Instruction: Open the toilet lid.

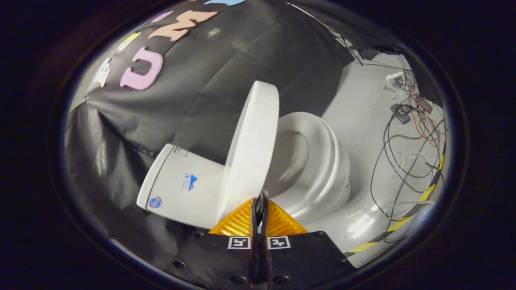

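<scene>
Toilet (pixel 318 169), standing on the pale floor (pixel 363 121) against the dark cloth wall, seen tilted from my gripper. The bowl and its seat ring lie to the right; the cistern (pixel 181 185) lies to the left, nearer the wall.

Toilet lid (pixel 252 149), white, smooth and oval, raised well clear of the seat and standing close to upright, between the seat and the cistern. Whether it already leans on the cistern I cannot tell. I judge the task nearly complete: the lid is lifted off the seat, and what remains, at most, is to ease it the last way back until it rests, then let go.

Seat ring, fully uncovered, with the bowl opening in shadow inside it.

My gripper (pixel 261 198), just at the near lower edge of the lid. The fingers are drawn almost together, with only a thin gap between them; the lid's rim appears to sit at their tips, but I cannot tell whether both fingers press on it.

Loose cables (pixel 403 161), scattered on the floor far right, well apart from the toilet, beside a strip of striped tape (pixel 427 193).
</scene>
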A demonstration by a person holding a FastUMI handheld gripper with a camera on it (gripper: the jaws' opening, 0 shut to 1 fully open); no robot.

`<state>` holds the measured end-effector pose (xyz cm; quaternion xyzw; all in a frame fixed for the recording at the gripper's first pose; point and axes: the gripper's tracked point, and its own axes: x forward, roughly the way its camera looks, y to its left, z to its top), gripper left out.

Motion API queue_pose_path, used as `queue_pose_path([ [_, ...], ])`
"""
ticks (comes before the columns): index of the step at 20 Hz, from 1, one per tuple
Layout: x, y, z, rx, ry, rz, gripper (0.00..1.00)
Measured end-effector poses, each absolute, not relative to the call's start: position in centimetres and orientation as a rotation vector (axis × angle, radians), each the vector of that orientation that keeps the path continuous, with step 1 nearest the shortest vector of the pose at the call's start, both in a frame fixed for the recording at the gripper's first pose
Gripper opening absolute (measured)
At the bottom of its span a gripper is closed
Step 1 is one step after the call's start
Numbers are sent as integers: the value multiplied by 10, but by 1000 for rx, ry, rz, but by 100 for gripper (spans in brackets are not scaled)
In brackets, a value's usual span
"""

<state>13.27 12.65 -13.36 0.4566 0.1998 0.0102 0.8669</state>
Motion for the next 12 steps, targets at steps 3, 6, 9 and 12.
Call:
queue_pose_path([
  [3, 132, 128, -126, 954, 413, 16, 1],
  [6, 128, 130, -112, 945, 402, 25, 1],
  [9, 129, 135, -97, 920, 395, 50, 1],
  [12, 130, 141, -79, 846, 372, 68, 1],
])
